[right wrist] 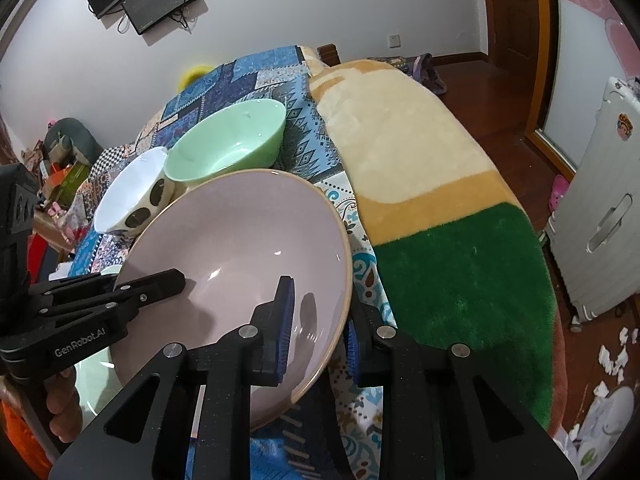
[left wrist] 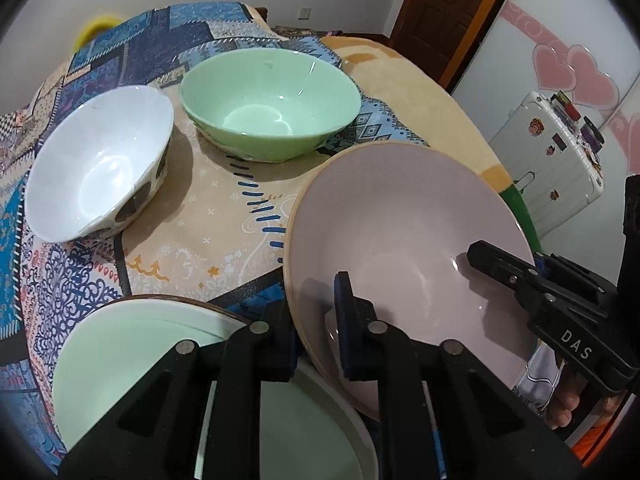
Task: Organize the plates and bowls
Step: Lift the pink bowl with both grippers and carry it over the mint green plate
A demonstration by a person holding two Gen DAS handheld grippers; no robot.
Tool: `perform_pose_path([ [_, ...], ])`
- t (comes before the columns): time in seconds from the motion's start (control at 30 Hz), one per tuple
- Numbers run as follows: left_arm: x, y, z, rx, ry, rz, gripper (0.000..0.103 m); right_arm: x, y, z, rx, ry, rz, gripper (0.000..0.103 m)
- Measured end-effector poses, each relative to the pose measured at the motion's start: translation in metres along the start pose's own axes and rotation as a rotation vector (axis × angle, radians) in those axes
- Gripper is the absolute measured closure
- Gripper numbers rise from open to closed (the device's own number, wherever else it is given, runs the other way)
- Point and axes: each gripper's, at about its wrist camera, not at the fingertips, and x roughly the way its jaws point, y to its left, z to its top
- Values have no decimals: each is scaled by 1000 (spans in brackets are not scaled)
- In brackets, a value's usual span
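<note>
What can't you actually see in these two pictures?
- Underside of the pink plate: faces away in both views.
- Green plate: left view, partly behind the left gripper; near edge cut off.
- Yellow thing: blurred, behind the cloth.
- Right gripper outer finger: behind the plate rim.

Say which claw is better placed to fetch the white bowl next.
Probably left. Left claw and right claw both clamp the pink plate, but the white bowl sits on the left's side.

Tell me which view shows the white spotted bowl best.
The left wrist view: the white spotted bowl shows whole, with its inside and spotted side. In the right wrist view it sits smaller, partly hidden behind the pink plate.
</note>
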Motion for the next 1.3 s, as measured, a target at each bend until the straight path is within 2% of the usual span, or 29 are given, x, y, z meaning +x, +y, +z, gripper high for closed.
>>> perform_pose_path([
  [0.43,-55,-8,-7,18,-88,-3,88,-35,21,7,-30,-74,16,82],
  [0.8,-103,0,-29,6,-145,18,88,-55,57,1,-83,-104,31,82],
  [1.3,-163,45,-76,-68,-203,55,88,-57,120,-18,-181,-104,82,82],
])
